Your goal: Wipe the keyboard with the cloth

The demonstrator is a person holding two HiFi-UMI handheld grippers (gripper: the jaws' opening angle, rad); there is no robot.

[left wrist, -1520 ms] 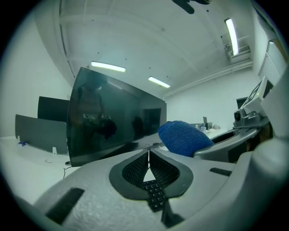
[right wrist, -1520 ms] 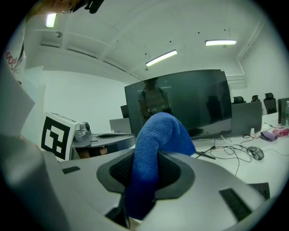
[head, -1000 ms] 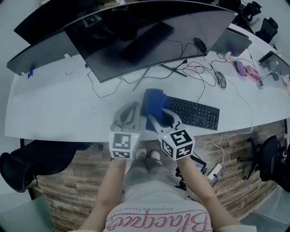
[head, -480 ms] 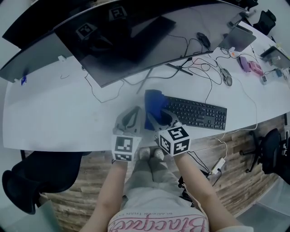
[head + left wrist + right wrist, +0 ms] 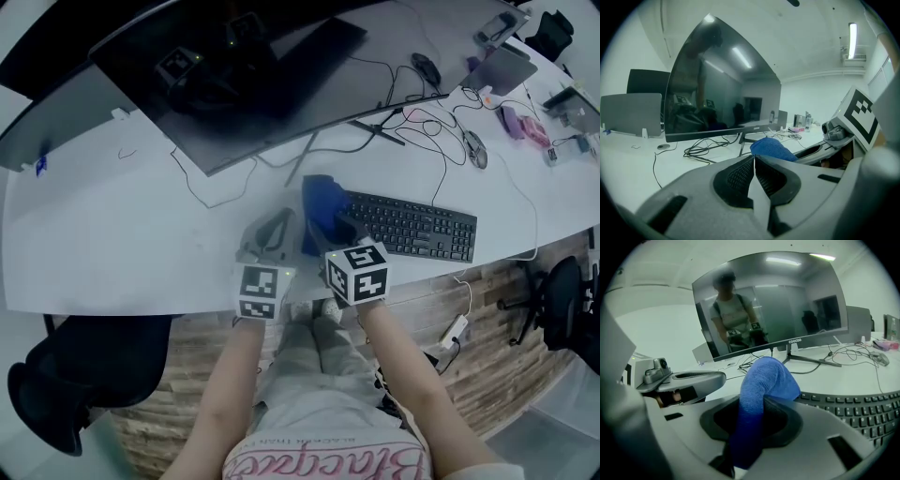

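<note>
At left end of keyboard (image 5: 418, 226): right gripper (image 5: 330, 223) clamped on blue cloth (image 5: 319, 202). The right gripper view shows the cloth pinched between the pads and bulging out past the tips in a rounded wad, keys just to its right. Cloth rests at or over the keyboard's left edge. I cannot tell from the head view whether it touches the keys.

Left gripper (image 5: 268, 235) sits just left of the right one, over bare desk (image 5: 103, 234). Its jaws are pressed together with nothing between them. It is not on the keyboard.

Keyboard lies near the near edge of the desk, its cable (image 5: 439, 184) running away toward the monitor (image 5: 262, 84).

Risks, as judged:
- Nothing braces the keyboard. A sideways stroke to the right could slide or skew it, since it lies loose on a smooth top.
- Grip looks like a pinch on a fold. Drag across the key rows may pull the cloth out of the jaws or roll the wad under.
- Pressing too low would put hard jaw tips on the keycaps rather than the cloth, so a scrape or a popped cap is possible.
- Cloth weave could catch on key edges.
- The two grippers are close together, so a wide swing could knock them.
</note>
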